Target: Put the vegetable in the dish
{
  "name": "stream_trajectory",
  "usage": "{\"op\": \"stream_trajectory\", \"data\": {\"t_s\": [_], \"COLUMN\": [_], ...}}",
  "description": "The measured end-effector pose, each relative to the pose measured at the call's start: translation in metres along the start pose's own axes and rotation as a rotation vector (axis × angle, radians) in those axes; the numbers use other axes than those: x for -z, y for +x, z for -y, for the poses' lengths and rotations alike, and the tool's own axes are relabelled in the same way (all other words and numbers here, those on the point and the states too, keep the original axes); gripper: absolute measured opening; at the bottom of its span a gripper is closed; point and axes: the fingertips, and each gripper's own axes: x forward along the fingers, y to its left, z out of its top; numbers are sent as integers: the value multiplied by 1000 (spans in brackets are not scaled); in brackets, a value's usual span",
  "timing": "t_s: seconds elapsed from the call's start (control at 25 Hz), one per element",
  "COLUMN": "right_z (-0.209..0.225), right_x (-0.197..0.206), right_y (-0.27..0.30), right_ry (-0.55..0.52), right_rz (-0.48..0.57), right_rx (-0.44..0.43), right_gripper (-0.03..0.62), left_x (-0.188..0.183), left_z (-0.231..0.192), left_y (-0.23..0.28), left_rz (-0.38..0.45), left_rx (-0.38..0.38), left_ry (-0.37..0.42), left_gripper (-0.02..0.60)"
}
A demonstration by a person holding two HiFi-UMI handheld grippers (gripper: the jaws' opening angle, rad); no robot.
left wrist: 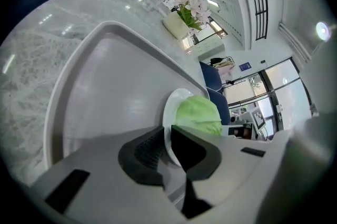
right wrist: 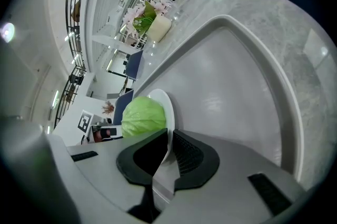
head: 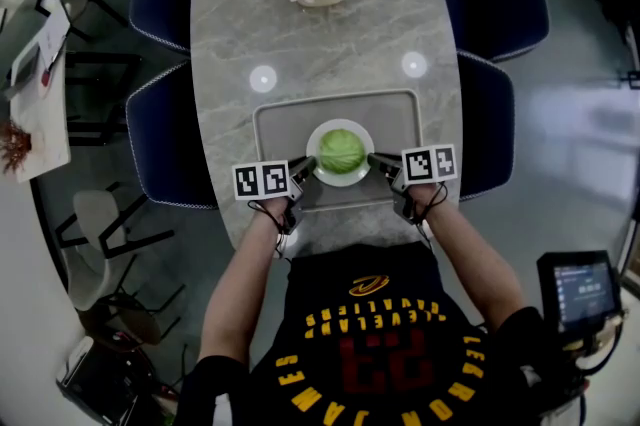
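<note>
The left claw (left wrist: 167,136) is pinched on the rim of the round white ceramic dish (head: 340,181) at its 9 o'clock edge. The right claw (right wrist: 169,139) is pinched on the same rim at 3 o'clock. The pale green cabbage head (head: 341,151) sits in the middle of the dish, so the placing looks done. The dish rests about the middle of the shallow grey rectangular tray (head: 280,119) on the grey marble surface (head: 235,34). If the dish is to be shifted, both claws should rise and travel together, level, since the round cabbage could roll toward whichever side dips. Each claw has only thin rim, so grip firmly without twisting.
</note>
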Motion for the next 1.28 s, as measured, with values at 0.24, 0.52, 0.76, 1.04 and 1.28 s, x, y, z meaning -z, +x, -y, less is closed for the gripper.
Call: {"op": "stream_trajectory", "data": {"t_s": [0.24,0.52,0.76,1.04,1.28], "right_z": [-3,2,6,13,9], "right_x": [5,0,-5,-15,-10], "right_y": [-3,0,-2,-17,-32], "right_ry": [-16,-44,-76,-90,-119], "right_rz": [1,-1,10,47,90], "right_rx": [45,118,147,150,161], "right_gripper": [18,25,31,29,29], "left_x": [3,0,-3,-6,-12], "left_z": [3,1,-4,-12,6], "left_y": [-5,0,-1,-9,-38], "left_rz": [-3,-13,-13,20,155], "left_rx": [-48,-125,-184,-208,-122], "left_ry": [-10,-17,36,41,19], "left_gripper": [31,35,51,61,60]}}
